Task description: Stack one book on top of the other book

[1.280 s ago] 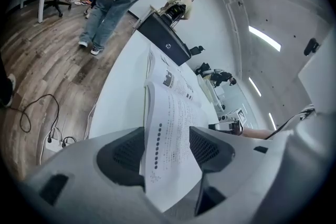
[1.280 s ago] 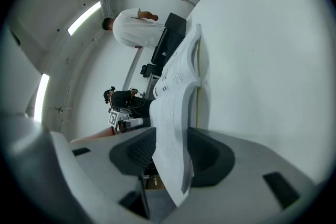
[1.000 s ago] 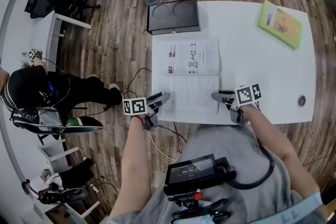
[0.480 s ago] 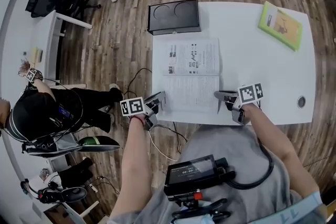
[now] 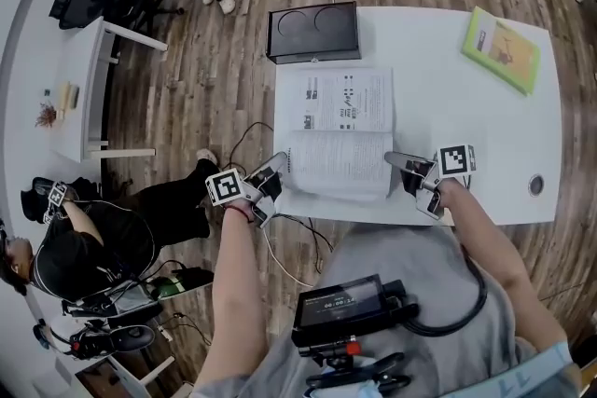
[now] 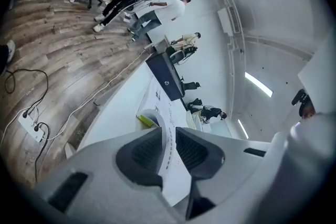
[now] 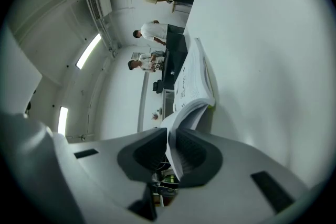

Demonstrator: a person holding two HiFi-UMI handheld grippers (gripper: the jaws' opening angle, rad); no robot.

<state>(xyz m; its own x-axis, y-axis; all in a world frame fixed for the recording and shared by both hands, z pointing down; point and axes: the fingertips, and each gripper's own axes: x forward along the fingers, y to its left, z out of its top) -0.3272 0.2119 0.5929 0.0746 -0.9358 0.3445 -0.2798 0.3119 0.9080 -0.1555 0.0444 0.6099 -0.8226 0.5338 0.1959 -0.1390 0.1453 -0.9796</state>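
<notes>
An open white book (image 5: pixel 341 98) lies in the middle of the white table (image 5: pixel 466 135), its printed far half flat. Its near half (image 5: pixel 338 168) is lifted and curled. My left gripper (image 5: pixel 272 176) is shut on that half's left edge, and in the left gripper view the pages (image 6: pixel 167 118) run between the pads (image 6: pixel 144 152). My right gripper (image 5: pixel 403 165) is shut on its right edge, where the page bundle (image 7: pixel 194 81) enters the pads (image 7: pixel 191 152). Both pairs of jaws have just been closing with the pages between them. A closed green book (image 5: pixel 502 47) lies at the far right corner.
A black box (image 5: pixel 312 31) with two round recesses sits at the table's far left edge, just beyond the open book. A small round fitting (image 5: pixel 535 185) is set in the table near the right front. Cables (image 5: pixel 291 233) trail on the wooden floor; a person (image 5: pixel 84 242) is at lower left.
Both grippers closed on the side edges of the book's near half and rose, so that half now curls up off the table. The person at left moved toward the frame's bottom.
</notes>
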